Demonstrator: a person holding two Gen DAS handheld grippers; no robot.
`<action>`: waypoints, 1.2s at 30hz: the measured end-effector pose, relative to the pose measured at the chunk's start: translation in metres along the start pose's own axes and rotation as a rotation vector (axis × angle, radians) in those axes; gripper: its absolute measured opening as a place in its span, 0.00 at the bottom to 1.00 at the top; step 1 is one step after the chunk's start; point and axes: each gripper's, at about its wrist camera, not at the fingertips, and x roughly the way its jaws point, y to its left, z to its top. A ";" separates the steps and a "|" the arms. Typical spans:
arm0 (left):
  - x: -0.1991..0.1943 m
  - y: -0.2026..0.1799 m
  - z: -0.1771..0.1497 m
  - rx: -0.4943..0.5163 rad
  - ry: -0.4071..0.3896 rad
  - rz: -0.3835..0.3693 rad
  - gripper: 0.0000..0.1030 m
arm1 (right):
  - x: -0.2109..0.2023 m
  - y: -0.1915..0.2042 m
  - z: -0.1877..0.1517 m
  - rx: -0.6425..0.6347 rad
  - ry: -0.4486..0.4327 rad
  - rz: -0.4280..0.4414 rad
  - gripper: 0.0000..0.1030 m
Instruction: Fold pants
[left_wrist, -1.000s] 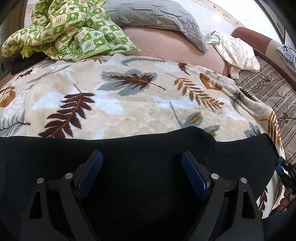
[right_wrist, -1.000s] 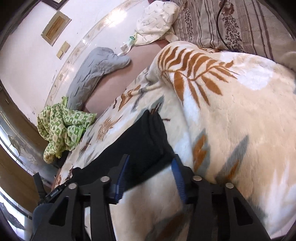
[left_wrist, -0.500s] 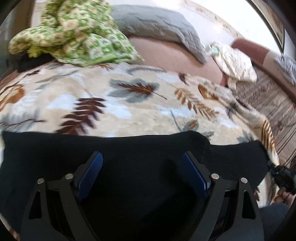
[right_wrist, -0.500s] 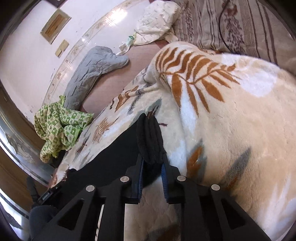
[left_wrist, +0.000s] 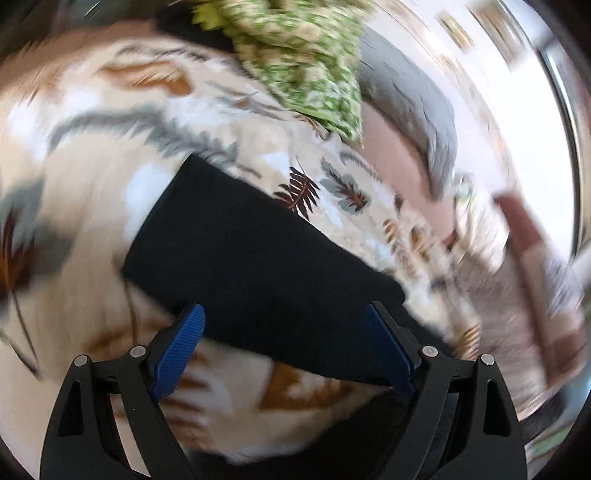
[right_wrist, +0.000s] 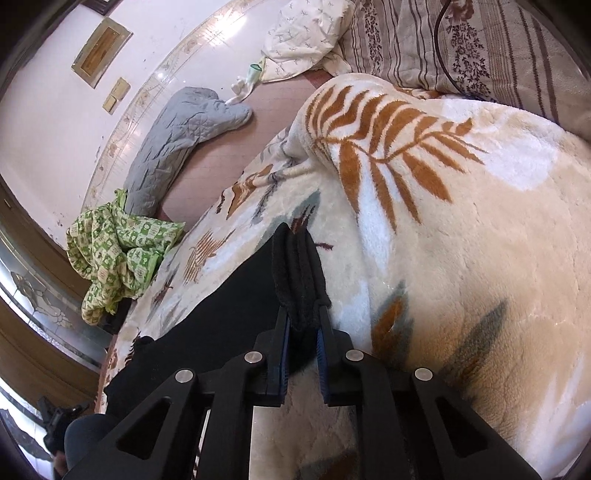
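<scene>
Black pants lie stretched across a cream leaf-print blanket. My right gripper is closing its jaws on their bunched right end, and the blue pads press the cloth from both sides. The left wrist view is blurred and tilted. There the pants run as a dark band from upper left to lower right. My left gripper hangs open just above their near edge, with nothing gripped between its blue pads.
A crumpled green patterned cloth and a grey quilted pillow lie at the blanket's far side. Beyond it are a white printed cloth and striped bedding with a dark cable across it.
The right jaws have closed from wide apart onto the pants' end. The left gripper has swung sideways along the pants and rolled, so its view is now tilted and blurred.
</scene>
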 end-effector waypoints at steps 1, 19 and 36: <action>-0.001 0.009 -0.005 -0.075 0.010 -0.017 0.86 | 0.000 0.000 0.001 0.002 0.000 0.001 0.12; 0.015 0.051 0.023 -0.204 -0.148 -0.047 0.10 | -0.012 0.002 0.018 0.081 -0.026 0.140 0.08; 0.056 -0.091 0.138 0.022 -0.219 -0.133 0.08 | 0.002 0.047 0.149 0.032 -0.113 0.244 0.07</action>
